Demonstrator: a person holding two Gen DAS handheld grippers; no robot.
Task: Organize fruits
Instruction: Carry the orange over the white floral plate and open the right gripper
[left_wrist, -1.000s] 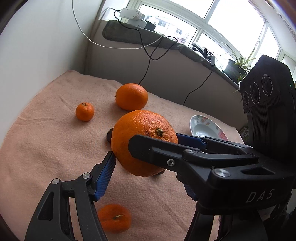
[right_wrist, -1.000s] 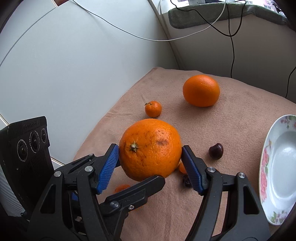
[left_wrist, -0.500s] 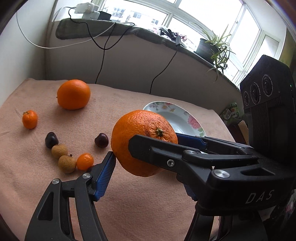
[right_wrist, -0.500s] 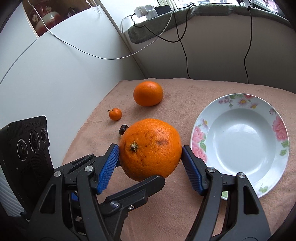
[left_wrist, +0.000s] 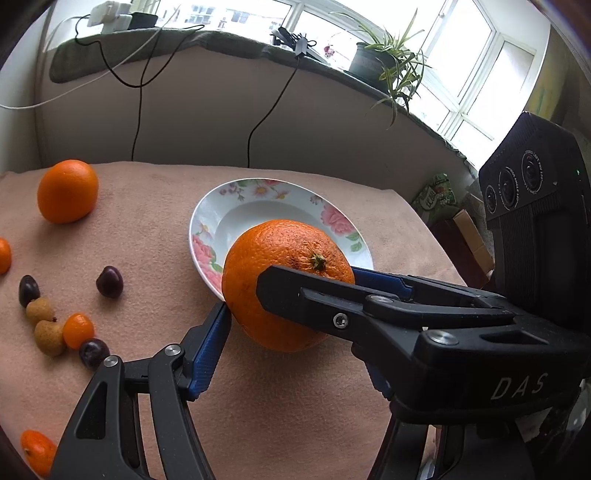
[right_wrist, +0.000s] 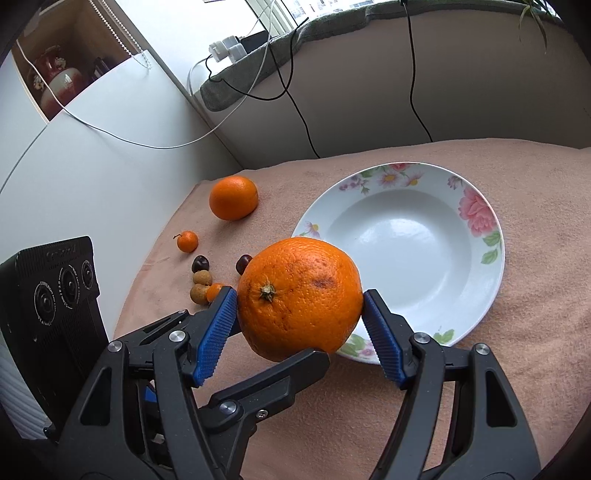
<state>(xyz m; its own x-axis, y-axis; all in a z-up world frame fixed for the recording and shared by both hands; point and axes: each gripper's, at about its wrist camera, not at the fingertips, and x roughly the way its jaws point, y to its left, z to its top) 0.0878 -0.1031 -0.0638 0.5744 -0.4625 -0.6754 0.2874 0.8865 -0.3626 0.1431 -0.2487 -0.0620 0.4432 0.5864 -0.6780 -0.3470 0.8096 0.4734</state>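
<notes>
A big orange (left_wrist: 280, 273) (right_wrist: 299, 295) is held in the air between both grippers, just at the near rim of a white flowered plate (left_wrist: 236, 218) (right_wrist: 406, 243). My left gripper (left_wrist: 291, 295) and my right gripper (right_wrist: 299, 314) are both shut on it, their blue pads (right_wrist: 218, 328) pressed to its sides. The right gripper's black finger crosses in front of the orange in the left wrist view. A second big orange (left_wrist: 68, 190) (right_wrist: 233, 197) lies on the pink cloth at the far left.
Small fruits lie left of the plate: a mandarin (right_wrist: 187, 241), dark chestnuts (left_wrist: 109, 281), longans (left_wrist: 48, 332), kumquats (left_wrist: 77, 329). Another small orange fruit (left_wrist: 37, 450) lies near the cloth's front edge. A wall and cables stand behind; a white cabinet stands at the left.
Both grippers have carried the big orange to the right, from over the loose fruits to the plate's near rim. The grip has not changed.
</notes>
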